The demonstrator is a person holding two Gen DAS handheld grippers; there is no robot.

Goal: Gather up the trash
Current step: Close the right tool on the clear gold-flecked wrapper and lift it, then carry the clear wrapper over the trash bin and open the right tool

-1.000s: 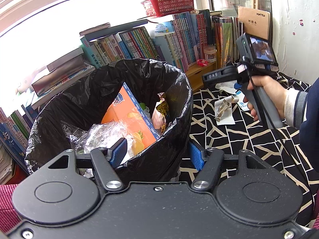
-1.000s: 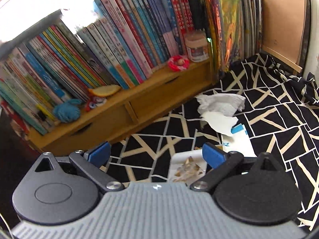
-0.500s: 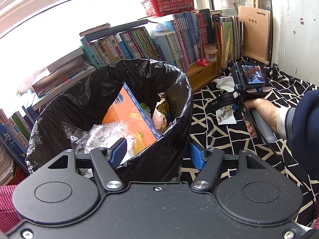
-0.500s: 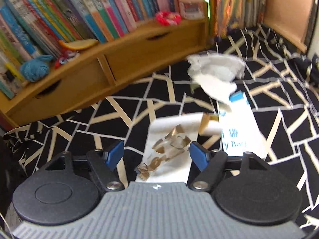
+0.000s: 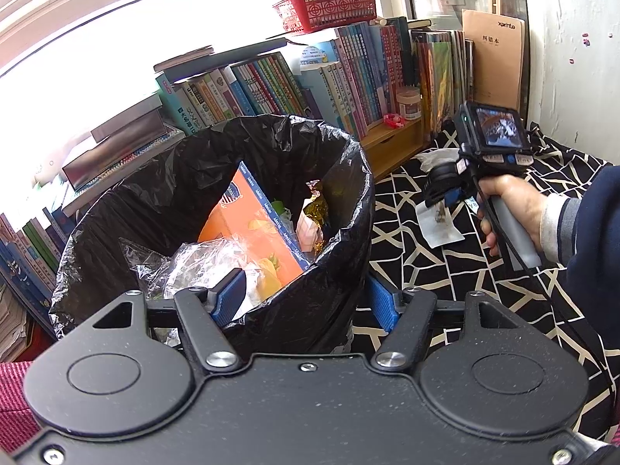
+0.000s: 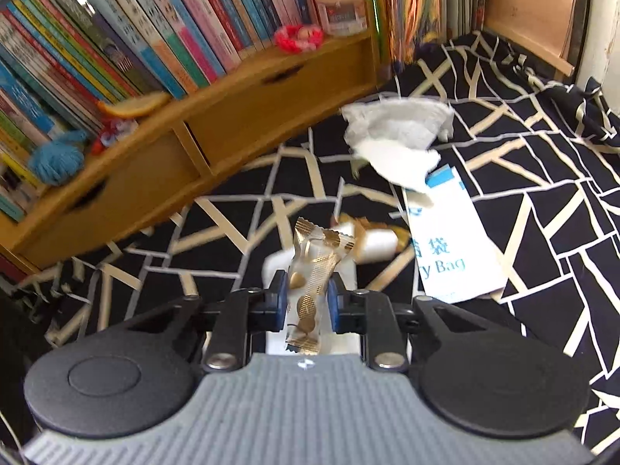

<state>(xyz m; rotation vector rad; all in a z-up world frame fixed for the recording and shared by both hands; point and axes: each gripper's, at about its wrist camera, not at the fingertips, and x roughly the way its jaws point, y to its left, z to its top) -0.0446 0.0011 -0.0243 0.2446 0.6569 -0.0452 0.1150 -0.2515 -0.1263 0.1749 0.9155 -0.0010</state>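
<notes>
Left tool point(image 5: 306, 298) straddles the near rim of the bin point(image 5: 217, 209), one pad inside the black liner, one outside. Jaws part open; I cannot tell whether the pads actually press the rim. I treat it as the steadying hand and keep it where it is so the bin mouth stays presented. Inside the bin: an orange box point(image 5: 252, 224), clear film and a gold foil packet.

To the right of the bin, on the black-and-cream patterned cloth point(image 6: 542, 201), the right tool point(image 6: 308, 302) is down on the trash. Its jaws are closing, and a gold-patterned clear wrapper point(image 6: 316, 267) stands between the blue pads, which sit against its sides. The wrapper rises above the pads, with its lower end hanging toward the tool body. Under it lies a white paper slip point(image 6: 271, 267).

Further right, still to collect: a small torn wrapper piece point(image 6: 372, 240), a crumpled white tissue point(image 6: 395, 131), and a white bag with blue print point(image 6: 449, 240).

Notes for this step:
- Let the jaws finish closing before lifting; film is slippery and crushes easily, so I judge a full pinch is needed.
- Lift straight up first, checking the paper slip does not come along half-caught.
- Carry across to the bin mouth and release well inside the liner, clear of the left tool's inner pad.
</notes>
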